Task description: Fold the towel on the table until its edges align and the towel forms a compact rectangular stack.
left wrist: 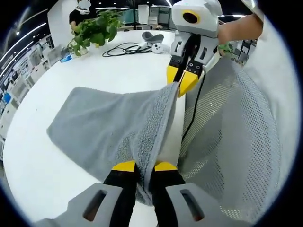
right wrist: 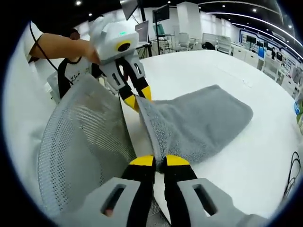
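White desk [left wrist: 57, 179] carries the grey towel [left wrist: 104, 123], its near edge lifted taut between both tongs. Left tongs [left wrist: 144, 166] and right tongs [right wrist: 158, 161] each pinch a corner. Step in hand: first fold. Next, apparently, carry both corners forward onto the far edge.

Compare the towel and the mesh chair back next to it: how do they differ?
The towel is solid fuzzy terry; the chair back is see-through mesh. The towel lies mostly on the white table, its near edge lifted and pinched by the left gripper and right gripper; the chair back stands off the table's edge, ungripped. Both are grey.
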Demonstrator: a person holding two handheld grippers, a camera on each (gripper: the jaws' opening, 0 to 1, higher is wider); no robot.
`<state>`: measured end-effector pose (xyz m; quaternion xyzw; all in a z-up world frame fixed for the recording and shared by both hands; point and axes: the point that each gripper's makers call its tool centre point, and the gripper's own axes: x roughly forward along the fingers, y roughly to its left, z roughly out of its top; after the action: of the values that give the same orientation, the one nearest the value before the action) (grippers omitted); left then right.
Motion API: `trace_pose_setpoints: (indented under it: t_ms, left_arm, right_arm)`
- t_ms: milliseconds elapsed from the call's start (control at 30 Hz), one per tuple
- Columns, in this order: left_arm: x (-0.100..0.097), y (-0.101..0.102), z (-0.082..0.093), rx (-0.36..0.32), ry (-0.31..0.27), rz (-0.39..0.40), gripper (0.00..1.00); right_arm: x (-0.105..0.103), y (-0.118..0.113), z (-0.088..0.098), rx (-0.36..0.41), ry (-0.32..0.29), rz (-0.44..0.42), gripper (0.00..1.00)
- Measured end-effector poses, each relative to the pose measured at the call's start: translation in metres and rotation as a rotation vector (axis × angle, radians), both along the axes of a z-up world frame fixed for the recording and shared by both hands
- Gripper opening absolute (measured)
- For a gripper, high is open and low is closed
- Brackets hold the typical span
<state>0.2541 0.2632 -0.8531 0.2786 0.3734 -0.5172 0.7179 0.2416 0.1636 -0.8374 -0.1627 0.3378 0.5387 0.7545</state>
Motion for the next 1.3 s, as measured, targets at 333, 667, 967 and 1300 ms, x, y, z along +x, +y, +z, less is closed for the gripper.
trace_pose_setpoints:
  t_ms: [333, 667, 967, 1300]
  left_arm:
    - [-0.016, -0.004, 0.029, 0.005, 0.141, -0.052, 0.10]
    - [-0.007, -0.002, 0.059, -0.001, 0.202, -0.086, 0.10]
    - [0.038, 0.001, 0.070, -0.013, 0.121, -0.042, 0.10]
    - [0.078, -0.001, 0.071, -0.007, 0.033, -0.021, 0.10]
  right_arm:
    - [-0.009, -0.004, 0.021, 0.025, 0.032, 0.042, 0.04]
    - [0.000, 0.003, 0.067, 0.089, 0.051, 0.005, 0.04]
    - [0.041, 0.005, 0.076, 0.088, -0.001, -0.038, 0.04]
    - [0.085, 0.001, 0.075, 0.042, -0.112, -0.092, 0.04]
